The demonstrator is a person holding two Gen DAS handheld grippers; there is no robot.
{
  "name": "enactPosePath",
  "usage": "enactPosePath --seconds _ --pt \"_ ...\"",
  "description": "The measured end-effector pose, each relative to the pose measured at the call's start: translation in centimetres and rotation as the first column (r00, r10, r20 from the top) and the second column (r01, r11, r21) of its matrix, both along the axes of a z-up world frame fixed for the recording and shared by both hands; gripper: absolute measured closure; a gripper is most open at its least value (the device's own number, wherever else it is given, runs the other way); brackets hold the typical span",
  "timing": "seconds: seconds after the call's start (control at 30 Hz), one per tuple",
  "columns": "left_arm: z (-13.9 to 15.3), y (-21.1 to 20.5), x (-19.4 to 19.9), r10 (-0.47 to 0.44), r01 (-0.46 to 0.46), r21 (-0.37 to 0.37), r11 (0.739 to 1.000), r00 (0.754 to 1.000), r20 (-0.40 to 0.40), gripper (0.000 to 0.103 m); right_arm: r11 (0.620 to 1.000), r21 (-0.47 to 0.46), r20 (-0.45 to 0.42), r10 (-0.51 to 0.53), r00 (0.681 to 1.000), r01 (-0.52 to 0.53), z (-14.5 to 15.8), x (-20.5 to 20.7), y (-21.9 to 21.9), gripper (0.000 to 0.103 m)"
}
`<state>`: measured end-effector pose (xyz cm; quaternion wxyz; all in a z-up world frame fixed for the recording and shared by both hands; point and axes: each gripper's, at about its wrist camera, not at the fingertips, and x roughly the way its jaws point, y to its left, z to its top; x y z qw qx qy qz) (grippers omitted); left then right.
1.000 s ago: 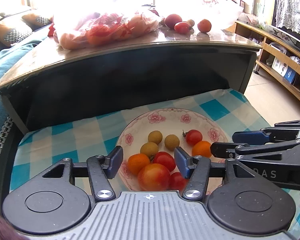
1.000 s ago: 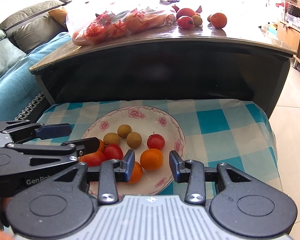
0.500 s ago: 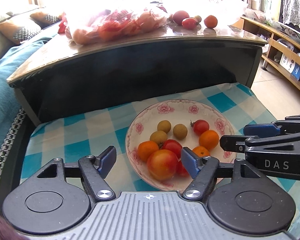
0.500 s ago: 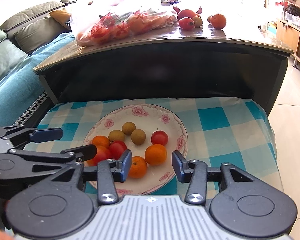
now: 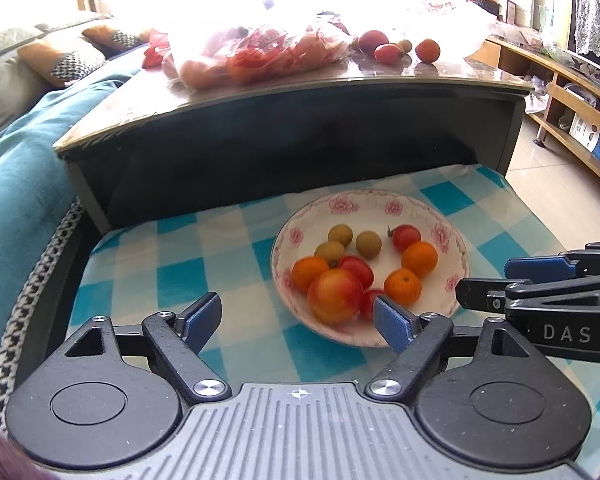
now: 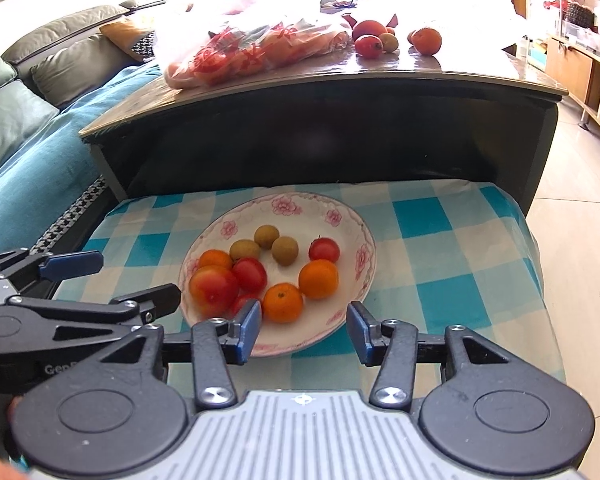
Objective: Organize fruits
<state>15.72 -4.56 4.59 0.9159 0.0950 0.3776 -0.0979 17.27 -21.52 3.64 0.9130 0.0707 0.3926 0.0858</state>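
In the left wrist view, a teal sofa [image 5: 16,184] fills the left edge; at lower centre the left gripper [image 5: 298,322] has its jaws spread wide, having just been opening, with nothing between them but checked cloth [image 5: 180,264] and the near rim of the plate [image 5: 458,256]; the plate sits right of centre on the cloth and holds the fruits [image 5: 334,294], red, orange and brownish, clustered toward its near side; at the right edge the right gripper [image 5: 484,282] reaches in just beside the plate, its jaws a little apart and empty, having just been opening too. Along the top, a dark table [image 5: 300,92] carries a plastic bag [image 5: 256,54] of fruit at centre and a few loose fruits [image 5: 388,52] right of it.
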Motion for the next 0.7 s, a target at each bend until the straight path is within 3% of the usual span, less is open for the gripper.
enactPosePath --seconds 0.33,0.53,0.7 --pt "-0.6 0.8 -3.8 0.068 -0.068 0.062 0.996 0.998 0.014 0.0 1.0 0.005 -0.002 0.002 1.0 -0.002 0.4 -3.5 0.4 0.051" --pt "-1.1 1.7 -5.4 0.089 -0.09 -0.026 0.996 0.995 -0.044 0.0 1.0 0.003 -0.006 -0.009 1.0 0.009 0.5 -5.8 0.0 0.05" --pt "-1.2 2.1 -6.8 0.12 -0.121 -0.024 0.992 0.992 -0.046 0.0 1.0 0.0 -0.01 -0.017 1.0 0.017 0.5 -7.5 -0.2 0.05"
